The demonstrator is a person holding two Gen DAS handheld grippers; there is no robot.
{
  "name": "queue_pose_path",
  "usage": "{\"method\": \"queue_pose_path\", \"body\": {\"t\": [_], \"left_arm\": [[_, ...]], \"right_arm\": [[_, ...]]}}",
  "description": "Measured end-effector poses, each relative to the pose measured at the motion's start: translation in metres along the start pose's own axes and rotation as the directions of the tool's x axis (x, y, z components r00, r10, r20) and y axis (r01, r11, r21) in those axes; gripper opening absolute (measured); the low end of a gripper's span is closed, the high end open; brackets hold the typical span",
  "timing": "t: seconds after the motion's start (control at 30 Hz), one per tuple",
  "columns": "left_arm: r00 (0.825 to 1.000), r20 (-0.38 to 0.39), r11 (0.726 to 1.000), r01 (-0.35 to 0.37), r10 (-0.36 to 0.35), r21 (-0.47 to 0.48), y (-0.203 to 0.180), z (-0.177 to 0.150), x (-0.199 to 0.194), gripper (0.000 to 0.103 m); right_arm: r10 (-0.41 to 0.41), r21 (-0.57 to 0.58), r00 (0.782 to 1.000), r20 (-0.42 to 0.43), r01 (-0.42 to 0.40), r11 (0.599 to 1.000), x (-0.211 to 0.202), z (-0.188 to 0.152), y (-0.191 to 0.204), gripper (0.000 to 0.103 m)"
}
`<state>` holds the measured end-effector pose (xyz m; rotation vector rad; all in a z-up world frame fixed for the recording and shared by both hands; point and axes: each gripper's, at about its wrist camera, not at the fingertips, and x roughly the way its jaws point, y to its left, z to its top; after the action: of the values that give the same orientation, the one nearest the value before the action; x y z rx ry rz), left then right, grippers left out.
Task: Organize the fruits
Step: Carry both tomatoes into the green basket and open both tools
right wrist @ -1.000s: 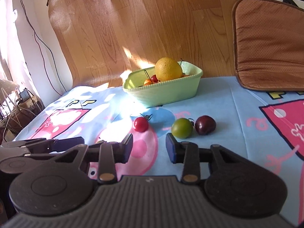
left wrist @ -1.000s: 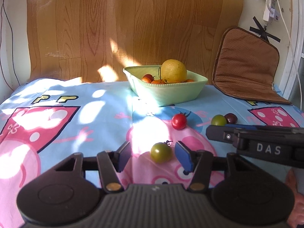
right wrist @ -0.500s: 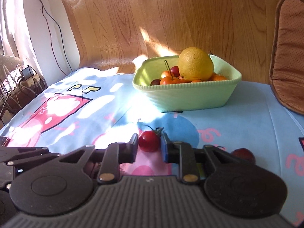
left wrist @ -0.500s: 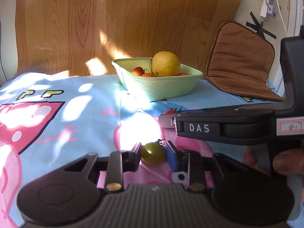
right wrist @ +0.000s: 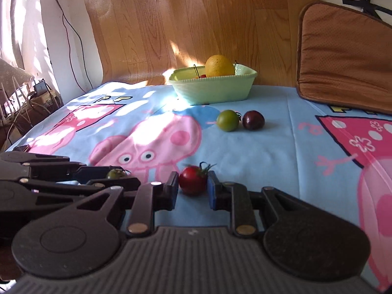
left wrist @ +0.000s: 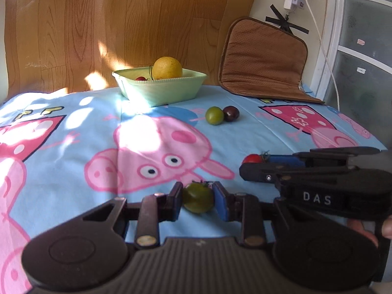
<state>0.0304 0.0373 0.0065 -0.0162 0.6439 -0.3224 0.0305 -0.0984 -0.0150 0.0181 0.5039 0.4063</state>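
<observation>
Pinched between the blue pads of the left gripper (left wrist: 197,199): a dark green tomato (left wrist: 197,200), held low over the cartoon-print cloth (left wrist: 73,161). Clamped the same way in the right gripper (right wrist: 192,187): a red cherry tomato (right wrist: 192,180), stem pointing up and to the right. Side by side, near the front edge of the table, with the fruit bowl well apart at the back.

Step in hand, by the look of it: both pickups made, carry to the pale green bowl (left wrist: 159,90) not yet begun. Called for next: a lift clear of the cloth, a reach forward past the two loose fruits, and a gentle release over the rim without crushing soft skins.

Counted on the cloth: one light green tomato (left wrist: 214,115) and one dark purple fruit (left wrist: 231,113), touching. In the bowl: one large yellow citrus (left wrist: 167,68), plus small red fruit, number hidden. Against the wall: one brown cushion (left wrist: 263,69).
</observation>
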Motion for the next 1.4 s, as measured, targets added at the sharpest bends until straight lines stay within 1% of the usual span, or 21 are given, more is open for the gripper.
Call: {"method": "queue_pose_path", "body": {"t": [0.07, 0.17, 0.33, 0.4, 0.6, 0.73, 0.87, 1.0, 1.1, 1.2, 1.33, 1.4], "left_arm": [[1.000, 0.008, 1.000, 0.005, -0.005, 0.012, -0.010, -0.012, -0.011, 0.027], [0.998, 0.050, 0.998, -0.035, 0.032, 0.053, -0.024, -0.029, -0.022, 0.027], [0.989, 0.129, 0.993, -0.079, 0.068, 0.084, -0.033, -0.046, -0.026, 0.027], [0.986, 0.146, 0.991, -0.092, 0.077, 0.095, -0.035, -0.049, -0.027, 0.027], [0.985, 0.152, 0.989, -0.102, 0.085, 0.107, -0.037, -0.050, -0.027, 0.027], [0.985, 0.149, 0.990, -0.105, 0.090, 0.094, -0.038, -0.050, -0.029, 0.027], [0.988, 0.141, 0.995, -0.075, 0.065, 0.072, -0.033, -0.044, -0.033, 0.027], [0.990, 0.135, 0.998, -0.039, 0.032, 0.052, -0.022, -0.021, -0.034, 0.027], [0.991, 0.132, 0.999, -0.013, 0.009, 0.030, -0.006, 0.008, -0.027, 0.027], [0.991, 0.137, 1.000, 0.004, -0.005, 0.012, 0.012, 0.049, -0.012, 0.027], [0.985, 0.174, 0.999, -0.028, 0.024, 0.019, 0.031, 0.105, 0.017, 0.027], [0.985, 0.174, 1.000, -0.018, 0.019, -0.007, 0.045, 0.130, 0.040, 0.027]], "right_arm": [[0.000, -0.019, 1.000, 0.010, 0.000, 1.000, -0.018, -0.013, 0.010, 0.027], [-0.019, -0.051, 1.000, 0.020, 0.020, 0.998, -0.035, -0.031, 0.021, 0.027], [-0.017, -0.054, 0.999, 0.036, 0.019, 0.998, -0.038, -0.041, 0.021, 0.028], [-0.021, -0.053, 0.999, 0.048, 0.023, 0.998, -0.038, -0.043, 0.022, 0.028], [-0.017, -0.041, 0.998, 0.063, 0.020, 0.999, -0.042, -0.047, 0.022, 0.028], [-0.011, -0.047, 0.998, 0.062, 0.014, 0.999, -0.043, -0.048, 0.022, 0.027], [-0.001, -0.031, 0.998, 0.060, 0.003, 1.000, -0.044, -0.043, 0.020, 0.027], [0.029, -0.003, 0.997, 0.067, -0.029, 1.000, -0.038, -0.026, 0.016, 0.027], [0.065, 0.024, 0.996, 0.062, -0.066, 0.998, -0.022, 0.002, 0.009, 0.027], [0.084, 0.030, 0.991, 0.101, -0.088, 0.996, -0.002, 0.037, 0.002, 0.027], [0.079, 0.036, 0.984, 0.158, -0.086, 0.996, 0.034, 0.085, -0.011, 0.027], [0.063, 0.037, 0.983, 0.171, -0.070, 0.997, 0.057, 0.105, -0.018, 0.027]]}}
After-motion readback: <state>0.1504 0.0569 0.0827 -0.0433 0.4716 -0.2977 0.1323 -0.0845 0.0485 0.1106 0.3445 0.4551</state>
